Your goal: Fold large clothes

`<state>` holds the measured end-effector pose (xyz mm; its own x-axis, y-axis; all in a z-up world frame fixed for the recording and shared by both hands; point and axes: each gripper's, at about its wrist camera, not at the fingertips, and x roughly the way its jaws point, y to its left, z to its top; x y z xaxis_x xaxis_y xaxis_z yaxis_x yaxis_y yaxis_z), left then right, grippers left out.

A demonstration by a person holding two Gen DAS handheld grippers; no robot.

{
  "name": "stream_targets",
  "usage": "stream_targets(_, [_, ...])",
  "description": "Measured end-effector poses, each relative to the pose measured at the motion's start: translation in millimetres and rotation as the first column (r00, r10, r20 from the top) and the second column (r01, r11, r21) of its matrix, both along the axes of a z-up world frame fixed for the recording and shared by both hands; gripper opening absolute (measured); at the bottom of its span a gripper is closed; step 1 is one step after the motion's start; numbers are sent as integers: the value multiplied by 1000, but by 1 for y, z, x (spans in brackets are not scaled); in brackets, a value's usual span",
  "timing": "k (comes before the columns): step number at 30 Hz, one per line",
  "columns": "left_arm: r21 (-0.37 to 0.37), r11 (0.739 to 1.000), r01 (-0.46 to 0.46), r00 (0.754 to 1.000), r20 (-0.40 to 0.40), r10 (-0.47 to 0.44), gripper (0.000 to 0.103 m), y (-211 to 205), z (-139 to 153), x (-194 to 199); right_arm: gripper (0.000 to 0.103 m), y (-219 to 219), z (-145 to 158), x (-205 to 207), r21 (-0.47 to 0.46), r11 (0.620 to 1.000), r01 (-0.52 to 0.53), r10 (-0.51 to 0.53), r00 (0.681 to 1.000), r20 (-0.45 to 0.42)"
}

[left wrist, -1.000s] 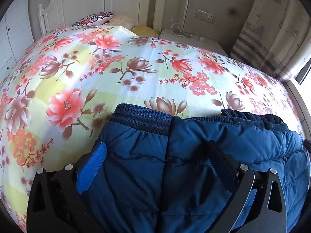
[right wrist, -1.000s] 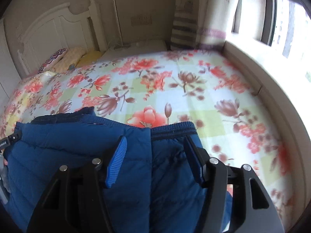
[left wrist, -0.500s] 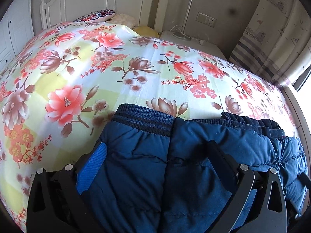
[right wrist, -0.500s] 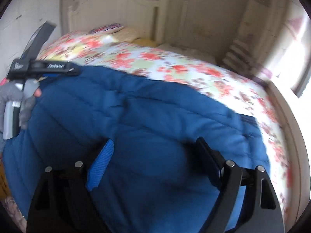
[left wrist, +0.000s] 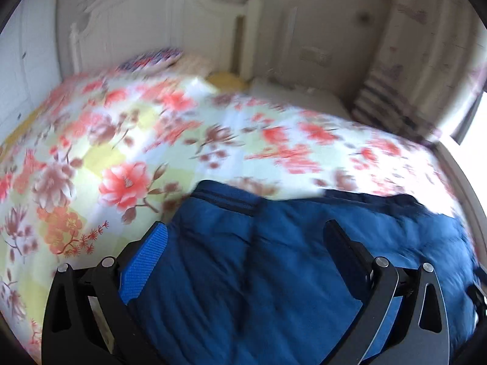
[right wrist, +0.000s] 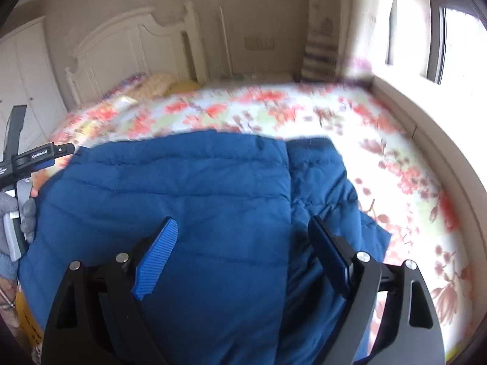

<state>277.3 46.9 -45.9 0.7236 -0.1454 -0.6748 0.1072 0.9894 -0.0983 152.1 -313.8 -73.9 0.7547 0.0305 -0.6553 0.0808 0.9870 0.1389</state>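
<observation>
While the padded, quilted blue jacket [right wrist: 194, 194] lies spread on the floral-sheeted bed [right wrist: 395, 158] at its near edge, the right tongs [right wrist: 243, 252] hover wide above it, gripping nothing. The left tongs [left wrist: 243, 252] also gape, empty. It looks puffy, light and slippery, so it will likely spring back. Best pinch the ribbed dark hem [left wrist: 225, 199] or a stitched seam.

jacket [right wrist: 194, 200]: my quilted blue cloth, puffy, faint sheen, ribbed knit hem
bedspread [left wrist: 127, 140]: smooth floral cloth, matt
my right claw [right wrist: 245, 254]: matt black plastic arms, ridged blue pad, shiny metal pins
headboard [right wrist: 127, 51]: white painted wood, smooth
glove [right wrist: 12, 213]: grey knit
</observation>
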Motion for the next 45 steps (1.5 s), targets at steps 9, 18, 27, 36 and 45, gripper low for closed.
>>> stream_targets(9, [257, 943, 212, 971, 53, -233, 99, -83, -51, -99, 98, 82, -18, -18, -231, 943, -241, 239, 970, -35])
stream_targets(18, [128, 964, 231, 972, 22, -236, 99, -52, -44, -101, 98, 71, -9, -21, -185, 957, -223, 216, 975, -56])
stream_targets(27, [0, 1000, 5, 1000, -24, -5, 99, 69, -62, -117, 100, -6, -26, -64, -29, 992, -126, 125, 992, -23])
stream_targets(36, [103, 995, 16, 992, 123, -29, 98, 17, -22, -177, 96, 58, 9, -88, -191, 966, -173, 186, 981, 52])
stream_targets(45, [281, 939, -198, 969, 202, 143, 99, 14, -35, -174, 100, 102, -27, -81, -232, 923, -306, 312, 950, -10])
